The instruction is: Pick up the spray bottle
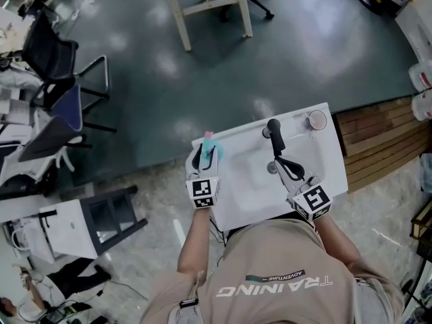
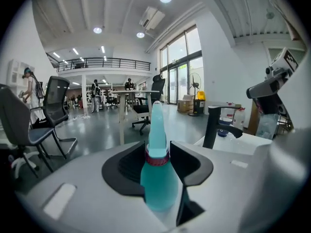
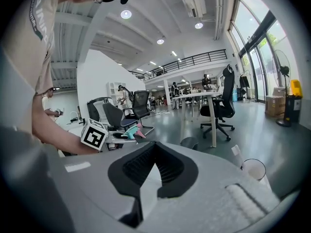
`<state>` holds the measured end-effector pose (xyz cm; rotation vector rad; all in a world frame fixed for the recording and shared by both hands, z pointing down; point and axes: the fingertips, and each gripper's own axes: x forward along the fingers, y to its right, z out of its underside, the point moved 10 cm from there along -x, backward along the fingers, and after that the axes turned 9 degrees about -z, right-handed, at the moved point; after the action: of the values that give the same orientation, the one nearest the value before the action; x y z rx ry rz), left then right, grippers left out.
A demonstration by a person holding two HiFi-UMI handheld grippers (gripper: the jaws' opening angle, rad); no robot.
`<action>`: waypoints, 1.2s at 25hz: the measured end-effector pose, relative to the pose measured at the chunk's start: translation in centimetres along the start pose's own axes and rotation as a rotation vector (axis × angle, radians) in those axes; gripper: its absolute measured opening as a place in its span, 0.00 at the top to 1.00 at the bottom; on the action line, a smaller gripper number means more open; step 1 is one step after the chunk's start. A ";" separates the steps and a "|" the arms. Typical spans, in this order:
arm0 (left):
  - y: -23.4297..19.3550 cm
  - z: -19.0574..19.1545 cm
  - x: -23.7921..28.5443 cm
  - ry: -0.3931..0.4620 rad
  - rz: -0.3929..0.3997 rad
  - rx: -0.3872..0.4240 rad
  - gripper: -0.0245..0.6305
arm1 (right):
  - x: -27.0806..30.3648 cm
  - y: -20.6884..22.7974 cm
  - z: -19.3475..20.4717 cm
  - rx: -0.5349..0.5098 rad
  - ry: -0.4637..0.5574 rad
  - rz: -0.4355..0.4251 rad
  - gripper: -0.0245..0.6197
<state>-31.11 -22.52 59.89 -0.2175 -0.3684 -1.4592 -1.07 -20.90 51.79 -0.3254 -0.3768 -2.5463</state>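
A teal spray bottle (image 1: 209, 148) with a pink tip and a red neck ring stands at the left corner of a white sink unit (image 1: 327, 164). My left gripper (image 1: 206, 159) has its jaws on either side of it. In the left gripper view the bottle (image 2: 158, 178) fills the gap and both black pads (image 2: 127, 165) press on it at the neck ring. My right gripper (image 1: 282, 166) hovers over the basin just in front of the black faucet (image 1: 273, 130). Its jaws (image 3: 155, 144) meet at the tips with nothing between them. The right gripper view also catches the bottle (image 3: 130, 132) and the left marker cube (image 3: 94, 135).
A round white cup (image 1: 316, 120) sits at the sink's far right corner. Wooden decking (image 1: 381, 137) lies to the right, a grey cabinet (image 1: 111, 214) to the left. Office chairs (image 1: 57, 66) and a white table's legs (image 1: 209, 5) stand on the dark floor beyond.
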 end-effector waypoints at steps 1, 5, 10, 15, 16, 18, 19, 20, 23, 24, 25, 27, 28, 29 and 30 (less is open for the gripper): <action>0.1 -0.1 -0.1 0.011 -0.003 0.009 0.70 | 0.1 0.1 0.0 0.008 0.002 -0.003 0.96; 0.1 -0.4 -0.1 0.015 0.001 -0.005 0.71 | 0.1 0.5 0.2 0.046 0.016 -0.003 0.96; 0.1 -0.3 -0.2 0.008 -0.004 -0.008 0.72 | -0.3 0.6 0.5 0.048 0.011 0.000 0.96; -0.2 -0.4 -0.6 0.030 -0.025 -0.019 0.72 | -0.4 0.5 0.6 0.041 0.008 -0.002 0.96; -0.3 -0.4 -0.7 0.034 -0.026 -0.024 0.73 | -0.4 0.5 0.5 0.040 0.008 -0.003 0.96; -0.5 -0.5 -0.8 0.037 -0.026 -0.035 0.73 | -0.4 0.4 0.6 0.039 0.008 -0.004 0.96; -0.5 -0.4 -0.8 0.036 -0.027 -0.040 0.74 | -0.4 0.4 0.6 0.038 0.008 -0.004 0.96; -0.6 -0.3 -0.9 0.034 -0.029 -0.043 0.74 | -0.4 0.4 0.7 0.038 0.007 -0.005 0.96; -0.6 -0.2 -1.2 0.037 -0.036 -0.047 0.74 | -0.3 0.3 0.6 0.034 0.007 -0.012 0.96; -0.6 -0.3 -1.4 0.040 -0.036 -0.048 0.74 | -0.3 0.3 0.6 0.033 0.007 -0.014 0.96; -0.7 -0.3 -1.5 0.042 -0.035 -0.048 0.74 | -0.3 0.3 0.6 0.033 0.006 -0.016 0.96; -0.6 -0.5 -1.7 0.046 -0.034 -0.047 0.74 | -0.3 0.3 0.6 0.032 0.005 -0.020 0.96; -0.5 -0.5 -1.8 0.048 -0.035 -0.048 0.74 | -0.3 0.3 0.6 0.031 0.005 -0.023 0.96; -0.5 -0.6 -2.0 0.050 -0.036 -0.051 0.74 | -0.3 0.3 0.6 0.030 0.006 -0.026 0.96; -0.5 -0.6 -2.1 0.052 -0.038 -0.057 0.74 | -0.3 0.3 0.6 0.030 0.007 -0.028 0.96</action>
<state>-31.65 -20.82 58.53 -0.2191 -0.2900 -1.5107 -0.59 -20.82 52.34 -0.3022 -0.4190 -2.5664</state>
